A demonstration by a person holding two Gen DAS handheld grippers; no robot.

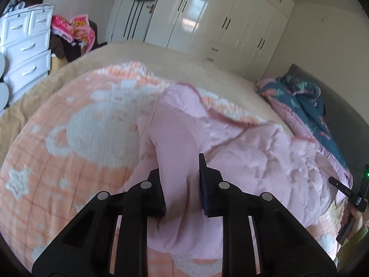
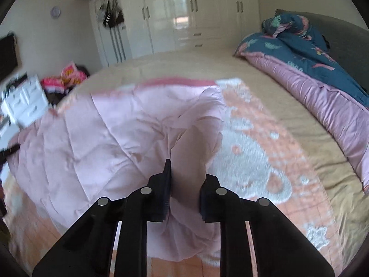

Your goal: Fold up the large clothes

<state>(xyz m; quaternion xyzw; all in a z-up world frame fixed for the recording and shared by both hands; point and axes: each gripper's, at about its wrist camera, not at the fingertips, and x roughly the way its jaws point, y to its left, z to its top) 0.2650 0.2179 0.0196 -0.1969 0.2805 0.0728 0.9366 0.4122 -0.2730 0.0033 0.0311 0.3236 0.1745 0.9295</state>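
Drawers (image 1: 25, 46) stand white at far left, beside the bed (image 1: 207, 69). Left claw (image 1: 182, 184) pinches a raised fold of the pink quilted garment (image 1: 265, 143), which lies rumpled on the peach blanket (image 1: 69, 161). Right claw (image 2: 185, 184) likewise clamps a bunched fold of it. A blue duvet (image 2: 311, 46) lies rightmost.

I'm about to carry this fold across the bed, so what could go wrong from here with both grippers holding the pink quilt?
1. The left hand-held gripper and right hand-held gripper each pinch only a bunched bit of the pale pink quilted cover; it might slip out.
2. The cover lies crumpled, so creases may get folded in.
3. It could drag the orange-and-white patterned blanket underneath.
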